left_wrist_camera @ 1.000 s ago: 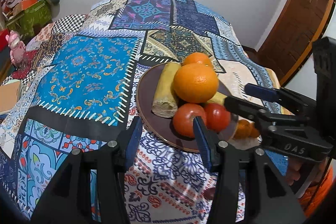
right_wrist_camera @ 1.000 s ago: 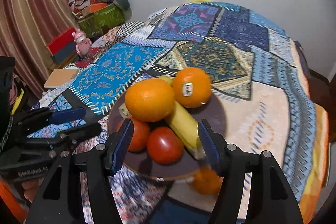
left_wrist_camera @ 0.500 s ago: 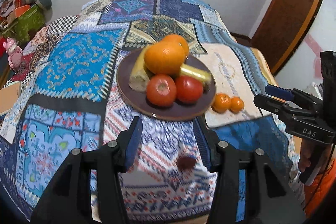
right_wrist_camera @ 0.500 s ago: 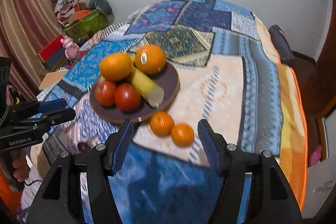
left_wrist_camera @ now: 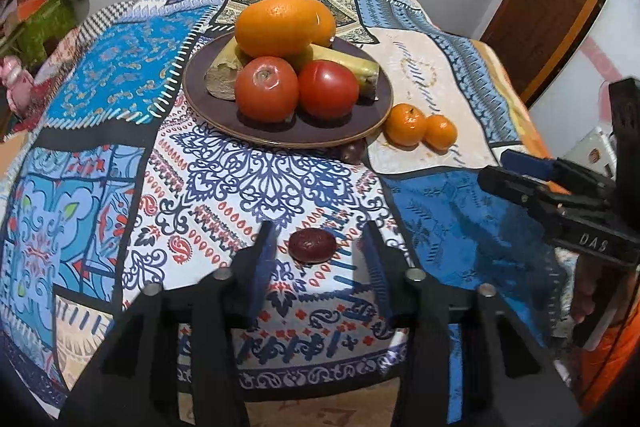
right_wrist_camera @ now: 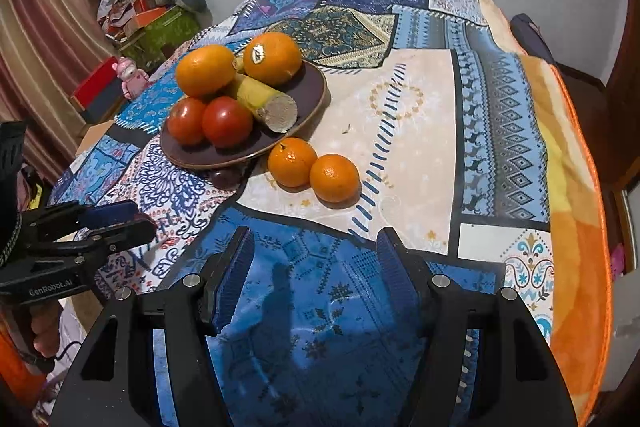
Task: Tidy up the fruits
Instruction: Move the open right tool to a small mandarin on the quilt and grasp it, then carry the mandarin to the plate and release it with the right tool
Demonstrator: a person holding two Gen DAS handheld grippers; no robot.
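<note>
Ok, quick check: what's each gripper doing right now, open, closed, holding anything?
Left gripper: open, empty, a dark red fruit lying on the cloth between its fingers.
Right gripper: open, empty, above the blue cloth.

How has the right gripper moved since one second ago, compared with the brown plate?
Yes. The right gripper has pulled back from the brown plate, which now lies far ahead of its open fingers.

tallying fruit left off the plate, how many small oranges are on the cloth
2. They touch, side by side on the cloth just right of the plate: one against its rim, the other farther out. Any behind the piled fruit would be hidden.
</note>
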